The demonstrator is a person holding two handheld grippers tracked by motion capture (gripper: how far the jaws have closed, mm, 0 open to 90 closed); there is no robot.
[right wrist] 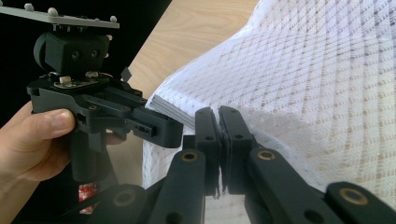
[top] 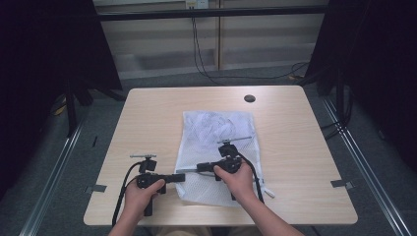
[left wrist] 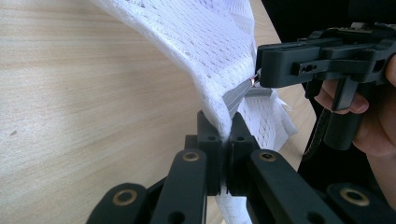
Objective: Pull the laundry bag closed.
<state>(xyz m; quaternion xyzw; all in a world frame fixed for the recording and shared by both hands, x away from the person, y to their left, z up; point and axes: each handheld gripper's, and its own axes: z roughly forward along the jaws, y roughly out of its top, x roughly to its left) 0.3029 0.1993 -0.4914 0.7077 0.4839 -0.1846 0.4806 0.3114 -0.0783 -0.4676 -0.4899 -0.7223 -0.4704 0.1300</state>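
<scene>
A white mesh laundry bag [top: 216, 132] lies flat in the middle of the wooden table [top: 147, 118]. My left gripper [top: 181, 177] points right and is shut on the bag's near left edge [left wrist: 210, 42], pinching the mesh beside the grey zipper tape [left wrist: 238, 95]. My right gripper [top: 181, 170] points left across the bag [right wrist: 317, 93] and is shut on the small copper-coloured zipper pull [left wrist: 253, 82]. The two sets of jaws meet tip to tip, with the mesh lifted slightly between them. In the right gripper view, the left gripper [right wrist: 173, 130] sits close at the left, held by a hand.
A round black grommet [top: 249, 98] sits at the table's far side. Metal brackets [top: 342, 184] stick out from the near table edges. Black stands and curtains flank the table, and cables [top: 201, 59] run across the floor behind it.
</scene>
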